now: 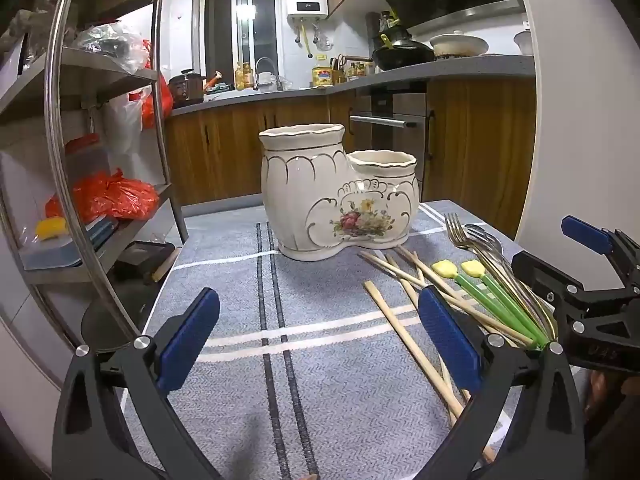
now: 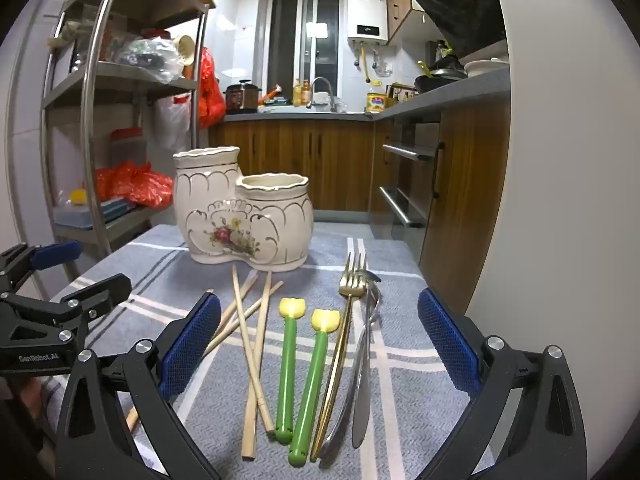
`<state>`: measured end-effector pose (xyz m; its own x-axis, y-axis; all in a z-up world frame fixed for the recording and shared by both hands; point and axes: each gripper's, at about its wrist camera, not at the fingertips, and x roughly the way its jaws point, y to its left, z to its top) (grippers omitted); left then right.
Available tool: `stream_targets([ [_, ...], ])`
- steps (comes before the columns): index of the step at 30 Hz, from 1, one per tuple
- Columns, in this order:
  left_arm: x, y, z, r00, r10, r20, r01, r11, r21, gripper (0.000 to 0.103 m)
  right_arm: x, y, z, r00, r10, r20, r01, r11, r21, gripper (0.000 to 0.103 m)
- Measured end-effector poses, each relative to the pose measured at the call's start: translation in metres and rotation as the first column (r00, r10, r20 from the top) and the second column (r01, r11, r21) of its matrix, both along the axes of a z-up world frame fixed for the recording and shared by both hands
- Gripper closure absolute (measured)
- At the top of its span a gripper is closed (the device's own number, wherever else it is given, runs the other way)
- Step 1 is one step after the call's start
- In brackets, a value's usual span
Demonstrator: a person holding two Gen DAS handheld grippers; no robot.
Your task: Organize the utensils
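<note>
Kitchen, grey checked cloth on table point(image 2: 400, 400). We hold left claw point(image 1: 320, 336) and right claw point(image 2: 320, 344) both released, empty. Ceramic double-pot holder point(image 2: 244, 216) stands empty; chopsticks point(image 2: 250, 360), green picks point(image 2: 298, 380), fork point(image 2: 340, 352), knife point(image 2: 366, 380) lie before it. Nothing sorted yet.

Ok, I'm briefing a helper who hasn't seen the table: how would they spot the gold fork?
Find the white floral ceramic holder on the grey striped cloth. The utensils lie in a row in front of it. The gold fork lies between the green yellow-tipped sticks and the silver cutlery; it alone is gold.
</note>
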<state>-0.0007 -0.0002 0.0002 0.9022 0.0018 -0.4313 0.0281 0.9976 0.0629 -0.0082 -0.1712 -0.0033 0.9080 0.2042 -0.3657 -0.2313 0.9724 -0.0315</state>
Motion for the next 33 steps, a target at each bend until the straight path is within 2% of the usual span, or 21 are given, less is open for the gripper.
stream_targets([
  [33, -0.0026, 0.0011, 0.0001, 1.0, 0.001, -0.009, -0.001, 1.0, -0.003, 0.005, 0.0015, -0.0019, -0.0003, 1.0, 0.0, -0.001, 0.0, 1.0, 0.005, 0.005],
])
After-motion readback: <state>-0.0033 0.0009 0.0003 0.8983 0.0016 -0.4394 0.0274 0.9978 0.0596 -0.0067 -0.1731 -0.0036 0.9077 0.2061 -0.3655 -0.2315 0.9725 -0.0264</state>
